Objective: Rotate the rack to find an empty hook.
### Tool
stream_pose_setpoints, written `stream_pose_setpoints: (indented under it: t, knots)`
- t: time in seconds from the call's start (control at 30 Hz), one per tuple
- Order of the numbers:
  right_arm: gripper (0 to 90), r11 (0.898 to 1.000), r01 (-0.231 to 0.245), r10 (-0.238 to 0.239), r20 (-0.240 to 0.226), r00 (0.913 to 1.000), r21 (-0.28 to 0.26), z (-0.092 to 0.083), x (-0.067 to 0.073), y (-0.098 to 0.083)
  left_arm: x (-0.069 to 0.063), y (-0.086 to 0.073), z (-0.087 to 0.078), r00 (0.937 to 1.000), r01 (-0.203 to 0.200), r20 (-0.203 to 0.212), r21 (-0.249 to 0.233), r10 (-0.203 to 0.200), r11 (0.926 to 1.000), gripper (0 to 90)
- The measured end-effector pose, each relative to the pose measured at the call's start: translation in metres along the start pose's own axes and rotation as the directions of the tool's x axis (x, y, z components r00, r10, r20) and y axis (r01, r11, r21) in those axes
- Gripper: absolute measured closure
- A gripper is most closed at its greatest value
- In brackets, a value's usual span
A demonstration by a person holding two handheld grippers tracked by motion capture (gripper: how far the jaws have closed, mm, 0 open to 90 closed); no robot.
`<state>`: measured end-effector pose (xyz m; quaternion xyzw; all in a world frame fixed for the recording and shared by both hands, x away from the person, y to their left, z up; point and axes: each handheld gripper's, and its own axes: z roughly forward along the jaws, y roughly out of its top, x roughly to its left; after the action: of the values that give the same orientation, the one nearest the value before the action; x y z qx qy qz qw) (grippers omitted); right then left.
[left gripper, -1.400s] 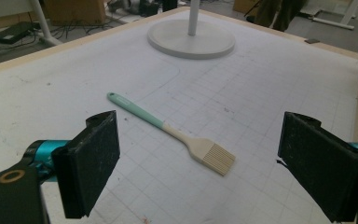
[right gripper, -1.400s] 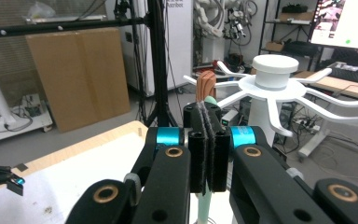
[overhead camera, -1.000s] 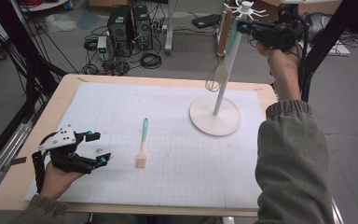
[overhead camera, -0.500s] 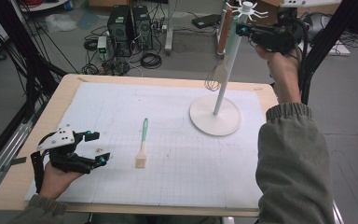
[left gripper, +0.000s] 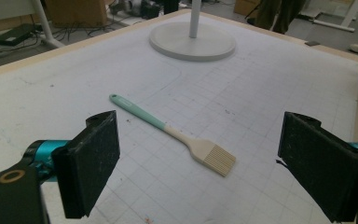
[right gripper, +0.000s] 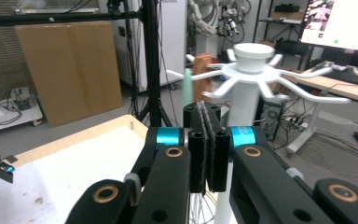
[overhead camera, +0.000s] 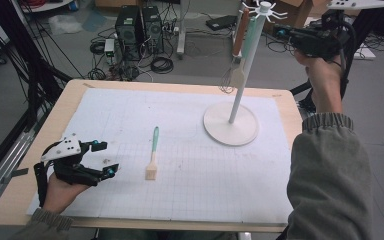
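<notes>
A pastry brush [overhead camera: 152, 153] with a teal handle and cream bristles lies flat on the white gridded mat [overhead camera: 130, 115]; in the left gripper view the brush [left gripper: 177, 135] lies just beyond the jaws. My left gripper [overhead camera: 100, 159] rests at the table's near left, open and empty, with the brush between and ahead of its pads [left gripper: 93, 163]. A white utensil stand [overhead camera: 240, 75] rises from a round base at the far right, with a whisk and spatula [overhead camera: 237, 55] hung on its hooked top [right gripper: 251, 65]. My right gripper [overhead camera: 280, 31] is held high beside that top, shut and empty.
The stand's round base [left gripper: 193, 42] sits near the mat's far right corner. The wooden table edge [overhead camera: 290, 115] runs close to the person's right sleeve [overhead camera: 330, 175]. Computer towers, cables and boxes sit on the floor beyond the table.
My right gripper has drawn back to the right, away from the stand's hooked top. The left gripper and the brush have stayed where they were.
</notes>
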<state>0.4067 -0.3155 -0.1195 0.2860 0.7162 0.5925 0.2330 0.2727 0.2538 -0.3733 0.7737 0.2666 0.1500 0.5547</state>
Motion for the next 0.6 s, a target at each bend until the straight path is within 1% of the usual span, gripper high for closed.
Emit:
stream_pose_setpoints:
  t: [0.13,0.17,0.27,0.3,0.47,0.53,0.6]
  knots:
    - [89.6,1.0,-0.018,0.019,0.033,0.9993,-0.013,-0.004,-0.006,0.001,0.0,0.0,0.001,1.0,-0.004,0.003,0.006,0.004,1.0,13.1]
    - [89.6,1.0,-0.02,0.021,0.037,0.9991,-0.014,-0.003,-0.007,0.002,-0.001,0.0,0.001,1.0,0.002,0.005,0.004,-0.002,1.0,13.1]
    - [89.6,1.0,-0.025,0.025,0.042,0.9988,-0.012,-0.001,-0.008,0.004,0.0,0.0,0.001,1.0,-0.001,0.005,0.006,0.001,1.0,13.1]
    - [89.6,1.0,-0.018,0.019,0.043,0.9989,-0.012,0.001,-0.008,0.005,0.0,0.0,0.001,1.0,0.002,0.005,0.005,-0.002,1.0,13.1]
    - [89.6,1.0,-0.014,0.014,0.029,0.9995,-0.005,0.009,-0.003,0.007,0.0,0.0,0.001,1.0,-0.001,0.005,0.006,0.001,1.0,13.1]
    - [89.6,1.0,-0.007,0.007,0.03,0.9995,-0.007,0.011,-0.001,0.007,0.0,0.0,0.0,1.0,-0.003,0.005,0.003,0.003,1.0,13.1]
    - [89.6,1.0,-0.009,0.009,0.029,0.9995,-0.005,0.013,0.001,0.007,-0.001,0.0,0.0,1.0,-0.001,0.005,0.003,0.001,1.0,13.1]
